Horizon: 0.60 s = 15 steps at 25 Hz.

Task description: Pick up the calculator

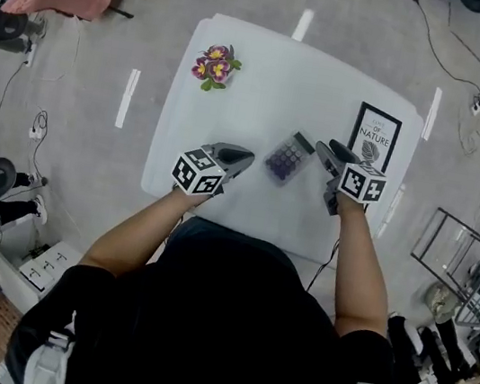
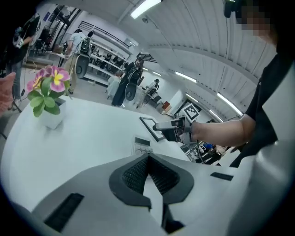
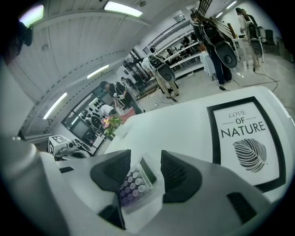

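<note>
The right gripper (image 3: 145,156) has its jaws spread. The calculator (image 3: 136,182) lies flat on the white table (image 3: 184,124) in the gap between them, and neither pad presses on it. A framed leaf print (image 3: 243,138) lies just right of those jaws. The left gripper (image 2: 148,159) has its jaws together at the tips, with nothing between. A potted flower (image 2: 46,92) stands well ahead of them to the left.

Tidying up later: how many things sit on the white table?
3: a flower pot far left, a calculator in the middle, a framed picture far right. The person's body hides the table's near edge.
</note>
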Motion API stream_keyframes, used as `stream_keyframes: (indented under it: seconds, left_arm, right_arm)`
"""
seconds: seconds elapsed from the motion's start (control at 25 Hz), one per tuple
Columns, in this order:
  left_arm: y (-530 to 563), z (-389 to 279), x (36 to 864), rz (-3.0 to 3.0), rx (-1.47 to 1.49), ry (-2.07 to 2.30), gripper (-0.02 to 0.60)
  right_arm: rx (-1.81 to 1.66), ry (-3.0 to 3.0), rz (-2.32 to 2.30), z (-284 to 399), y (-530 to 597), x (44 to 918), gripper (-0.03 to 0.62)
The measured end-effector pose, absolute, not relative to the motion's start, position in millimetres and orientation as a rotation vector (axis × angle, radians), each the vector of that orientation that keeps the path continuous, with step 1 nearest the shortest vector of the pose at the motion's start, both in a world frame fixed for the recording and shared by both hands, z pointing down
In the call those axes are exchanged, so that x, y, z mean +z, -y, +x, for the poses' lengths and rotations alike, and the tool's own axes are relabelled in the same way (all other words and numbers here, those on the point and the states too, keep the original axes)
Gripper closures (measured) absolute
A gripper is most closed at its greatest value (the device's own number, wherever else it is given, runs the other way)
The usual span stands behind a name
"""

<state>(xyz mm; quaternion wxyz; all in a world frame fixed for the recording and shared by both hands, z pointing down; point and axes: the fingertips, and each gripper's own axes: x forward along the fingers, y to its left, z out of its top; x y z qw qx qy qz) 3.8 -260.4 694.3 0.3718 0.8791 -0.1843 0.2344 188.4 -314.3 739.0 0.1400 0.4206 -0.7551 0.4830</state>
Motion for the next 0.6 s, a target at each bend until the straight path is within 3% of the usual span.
stream_keyframes:
  seconds: [0.6]
  left_arm:
    - [225, 43, 760, 2.111, 0.684, 0.35, 0.566]
  right_arm:
    - [1.437, 2.147, 1.036, 167, 317, 781, 0.378]
